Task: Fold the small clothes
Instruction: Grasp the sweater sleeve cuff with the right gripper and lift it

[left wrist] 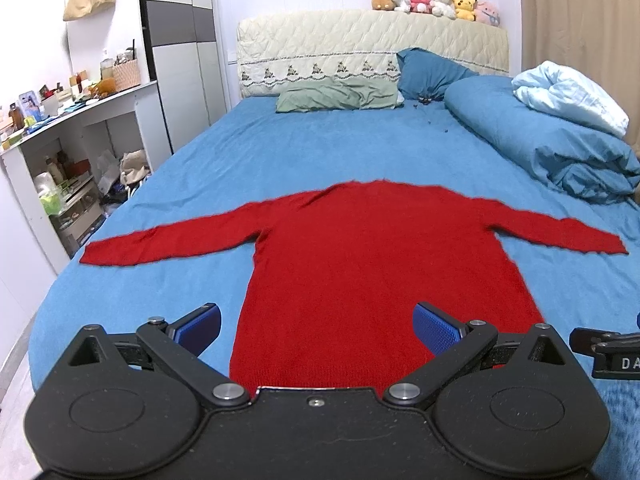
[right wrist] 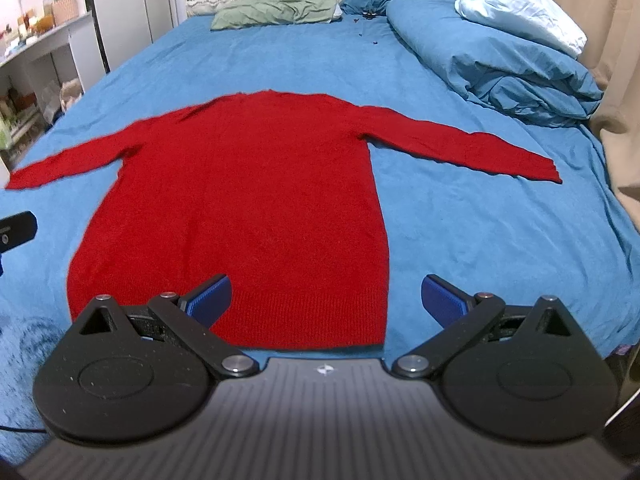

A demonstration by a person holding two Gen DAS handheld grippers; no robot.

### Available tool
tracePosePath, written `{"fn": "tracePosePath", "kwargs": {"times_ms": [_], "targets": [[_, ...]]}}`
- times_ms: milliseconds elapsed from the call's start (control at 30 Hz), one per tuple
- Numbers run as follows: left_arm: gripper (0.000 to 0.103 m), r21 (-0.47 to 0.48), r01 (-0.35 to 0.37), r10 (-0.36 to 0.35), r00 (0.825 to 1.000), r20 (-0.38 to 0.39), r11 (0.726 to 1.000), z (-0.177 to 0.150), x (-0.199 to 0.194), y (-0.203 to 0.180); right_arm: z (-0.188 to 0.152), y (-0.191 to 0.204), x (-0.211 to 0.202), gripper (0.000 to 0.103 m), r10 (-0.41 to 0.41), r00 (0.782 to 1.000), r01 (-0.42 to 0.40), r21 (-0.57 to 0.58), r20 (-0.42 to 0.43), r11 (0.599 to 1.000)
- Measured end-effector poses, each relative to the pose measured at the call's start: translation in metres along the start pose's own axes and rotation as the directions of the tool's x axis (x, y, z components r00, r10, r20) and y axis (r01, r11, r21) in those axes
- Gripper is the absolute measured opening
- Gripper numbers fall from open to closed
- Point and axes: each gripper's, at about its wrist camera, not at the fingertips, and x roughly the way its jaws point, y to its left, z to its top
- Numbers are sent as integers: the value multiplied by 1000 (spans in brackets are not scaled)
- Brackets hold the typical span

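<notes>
A red knit sweater (left wrist: 384, 256) lies flat on the blue bedsheet (left wrist: 320, 152), sleeves spread wide to both sides and the ribbed hem nearest the grippers, with the neckline toward the quilted headboard (left wrist: 372, 44). No fold shows yet, so the step in hand is probably the first grasp. To do it well, each gripper should pinch only the sweater, both layers together, without bunching the sheet beneath, and a sleeve should likely fold across the body first. The left gripper (left wrist: 316, 326) hovers low over the hem's left corner, jaws spread wide and empty. The right gripper (right wrist: 326, 298) hangs over the hem's right corner, likewise spread apart and holding nothing.
</notes>
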Motion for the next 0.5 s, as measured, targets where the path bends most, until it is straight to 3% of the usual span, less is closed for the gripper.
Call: {"fn": "tracePosePath", "kwargs": {"times_ms": [133, 300, 367, 500], "targets": [[103, 25, 26, -28, 996, 81, 999, 51, 5, -12, 32, -21, -6, 103, 1, 999, -2, 37, 47, 999], [103, 75, 121, -132, 977, 166, 990, 130, 39, -48, 84, -67, 1, 103, -21, 994, 10, 96, 108, 995], [103, 104, 138, -154, 975, 162, 985, 155, 65, -68, 103, -92, 12, 103, -49, 991, 32, 140, 121, 990], [103, 98, 218, -225, 971, 79, 971, 189, 144, -107, 126, -149, 51, 103, -102, 985, 66, 246, 137, 967]]}}
